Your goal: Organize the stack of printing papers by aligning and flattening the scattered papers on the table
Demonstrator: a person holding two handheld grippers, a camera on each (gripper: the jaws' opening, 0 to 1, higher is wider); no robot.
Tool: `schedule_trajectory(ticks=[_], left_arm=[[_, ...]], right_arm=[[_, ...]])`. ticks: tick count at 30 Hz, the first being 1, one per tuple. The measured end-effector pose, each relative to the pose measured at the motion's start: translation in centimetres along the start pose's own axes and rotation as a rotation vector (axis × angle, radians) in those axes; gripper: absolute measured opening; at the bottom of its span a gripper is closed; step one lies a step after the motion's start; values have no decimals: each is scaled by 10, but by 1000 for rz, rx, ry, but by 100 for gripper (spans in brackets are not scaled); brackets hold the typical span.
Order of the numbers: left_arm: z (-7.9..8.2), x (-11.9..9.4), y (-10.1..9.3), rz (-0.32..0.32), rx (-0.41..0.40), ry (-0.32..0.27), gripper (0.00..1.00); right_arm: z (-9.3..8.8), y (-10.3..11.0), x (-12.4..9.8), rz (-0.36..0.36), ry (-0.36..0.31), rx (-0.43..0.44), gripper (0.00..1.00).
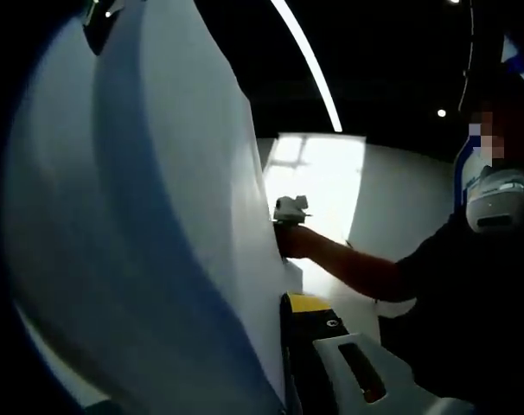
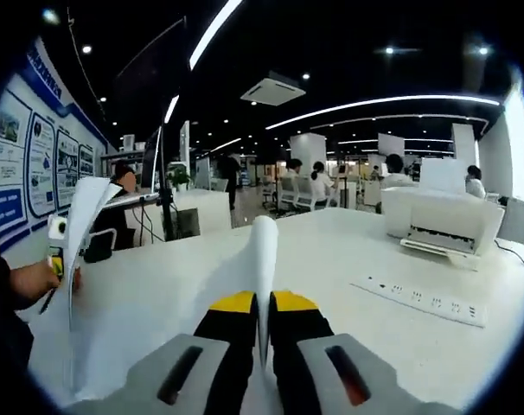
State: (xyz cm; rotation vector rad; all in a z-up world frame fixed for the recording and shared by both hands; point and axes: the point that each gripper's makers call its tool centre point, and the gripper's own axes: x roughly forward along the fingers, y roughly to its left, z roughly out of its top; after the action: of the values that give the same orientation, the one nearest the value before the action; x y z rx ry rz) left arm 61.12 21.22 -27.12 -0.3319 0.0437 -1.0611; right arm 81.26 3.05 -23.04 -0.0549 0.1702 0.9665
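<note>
Right gripper view: the right tool [image 2: 264, 324], with yellow-tipped black pads on grey plastic bodies, is clenched on the near edge of a thin stack of white printing papers [image 2: 264, 259]. The sheets stand on edge between the two pads, seen edge-on as a narrow, smooth blade with a rounded tip. Their long axis runs from the pads toward 12 o'clock, away from the camera over the worktop [image 2: 331, 259].

The worktop is a smooth, matte white surface. On it, toward 3 o'clock, lie a long white power strip [image 2: 422, 300] with rows of sockets and, beyond it, a boxy white printer [image 2: 439, 220].

At 9 o'clock a second sheaf of white paper [image 2: 79, 251] stands upright and curls over at its top. The left tool [image 2: 56, 251], yellow and white, sits at its edge beside a person's hand [image 2: 33, 281].

Left gripper view: a broad, smooth white sheet, the near paper [image 1: 150, 216], bows in soft folds from 12 o'clock to 6 o'clock. A yellow-tipped pad and grey body of the tool rise at 5 o'clock against the sheet's edge; whether this tool is clenched cannot be told. Beyond the sheet, a person's bare forearm [image 1: 348, 266] reaches in from 3 o'clock.
</note>
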Motion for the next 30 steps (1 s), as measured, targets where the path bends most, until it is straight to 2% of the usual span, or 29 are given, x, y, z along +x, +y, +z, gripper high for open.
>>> schedule_trajectory(ticks=[6,13,24,30], left_arm=[[0,0,0,3,-2,2,7],[1,0,0,5,-3,1,7],[1,3,-3,11,5,2,7],[1,3,-3,14,9,1,7]], right_arm=[[39,-16,-12,-4,-80,-36,3],[70,-15,-25,6,-147,-59,3],[110,9,-53,24,-210,-116,3],[137,29,-69,52,-268,-146,3]])
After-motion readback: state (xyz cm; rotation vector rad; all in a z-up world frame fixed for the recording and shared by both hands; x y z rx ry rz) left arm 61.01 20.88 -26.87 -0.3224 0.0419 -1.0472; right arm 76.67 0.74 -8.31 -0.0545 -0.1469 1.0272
